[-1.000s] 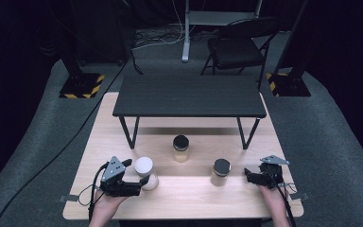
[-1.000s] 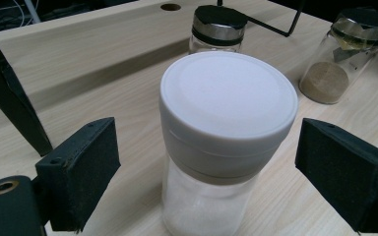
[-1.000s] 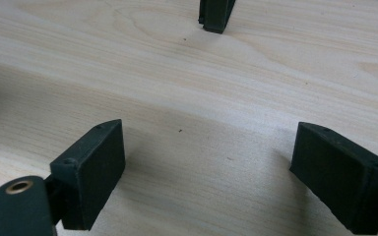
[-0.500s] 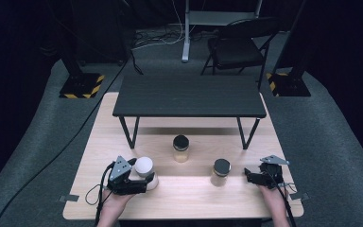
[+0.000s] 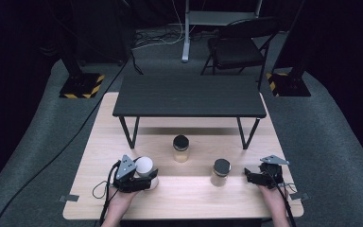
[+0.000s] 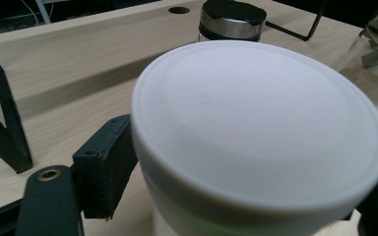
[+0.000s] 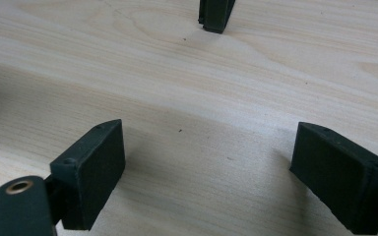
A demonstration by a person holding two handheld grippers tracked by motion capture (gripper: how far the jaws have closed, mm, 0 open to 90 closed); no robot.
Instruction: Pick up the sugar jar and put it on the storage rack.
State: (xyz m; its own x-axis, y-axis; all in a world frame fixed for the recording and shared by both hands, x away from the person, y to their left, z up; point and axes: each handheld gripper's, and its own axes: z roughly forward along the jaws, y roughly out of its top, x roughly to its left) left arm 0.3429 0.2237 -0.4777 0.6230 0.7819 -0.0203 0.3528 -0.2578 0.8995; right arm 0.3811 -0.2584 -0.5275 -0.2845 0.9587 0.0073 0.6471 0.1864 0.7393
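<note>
1. The left claw (image 5: 147,178) is seen near the front-left corner of the tabletop (image 5: 189,198), set around the white-lidded jar (image 5: 145,169); its jaws have just been closing, and in the left gripper view the left pad lies against the jar's side just under the white lid (image 6: 256,128).
2. The white-lidded jar is shown upright on the tabletop, towards the front edge and left of centre, between the jaws of the left claw.
3. The right claw (image 5: 246,176) is held near the front-right corner of the tabletop; in the right gripper view its jaws stand wide apart with nothing but bare wood between them.
4. A black-lidded jar (image 5: 181,148) is seen near the middle of the tabletop, just in front of the small black table (image 5: 189,97) that stands across the back half.
5. A second black-lidded jar (image 5: 221,171) is shown towards the front edge, right of centre, near the right claw but apart from it.
6. The two black-lidded jars are also visible beyond the white lid in the left gripper view, well apart from each other.
</note>
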